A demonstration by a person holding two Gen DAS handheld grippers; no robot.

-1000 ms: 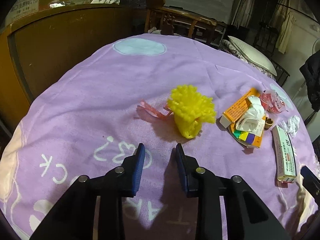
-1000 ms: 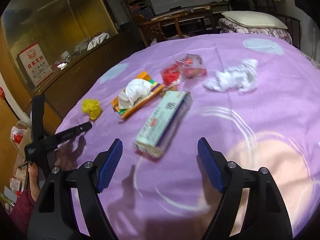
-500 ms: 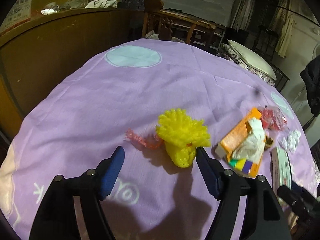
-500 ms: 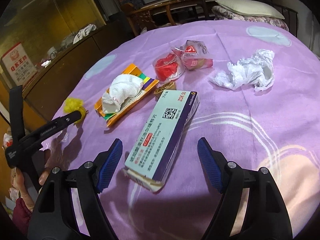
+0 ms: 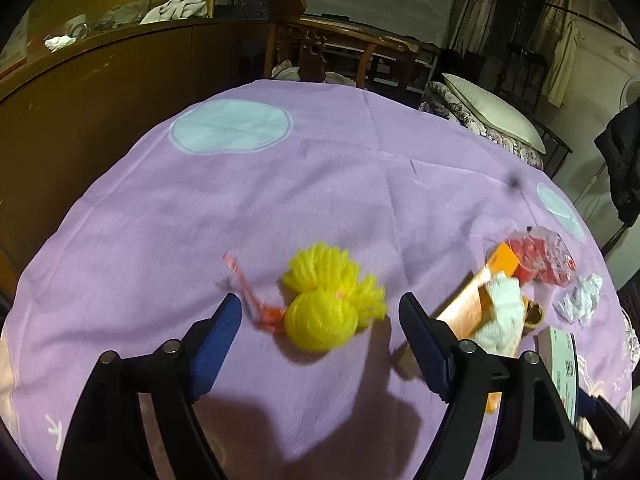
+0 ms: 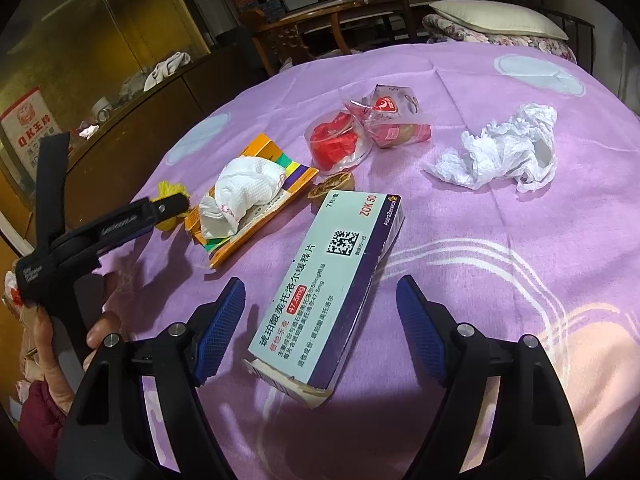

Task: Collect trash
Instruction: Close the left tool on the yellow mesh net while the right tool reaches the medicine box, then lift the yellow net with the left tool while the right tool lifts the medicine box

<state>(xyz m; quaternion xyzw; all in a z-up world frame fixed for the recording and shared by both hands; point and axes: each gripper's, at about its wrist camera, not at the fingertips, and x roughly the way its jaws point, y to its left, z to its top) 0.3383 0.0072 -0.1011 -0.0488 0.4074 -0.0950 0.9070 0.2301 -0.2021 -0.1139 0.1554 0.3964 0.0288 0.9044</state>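
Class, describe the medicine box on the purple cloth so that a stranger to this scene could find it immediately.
Start at the purple cloth covering the table. Nearest the right gripper, between its open fingers, lies the medicine box, long and pale blue-green. Unlike the orange packet and crumpled tissue beyond, it bears a square code and Chinese print.

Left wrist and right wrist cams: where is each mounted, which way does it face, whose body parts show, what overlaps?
Left wrist: sits on the left hand-held gripper, looking forward and down at the yellow pom-pom on the purple cloth; jaws opening, pom-pom just ahead, untouched; no hand shows.
Right wrist: sits on the right hand-held gripper, looking down at the medicine box; jaws open around it; the person's left hand and sleeve show.
Shared: pom-pom, medicine box, orange packet, crumpled tissue.
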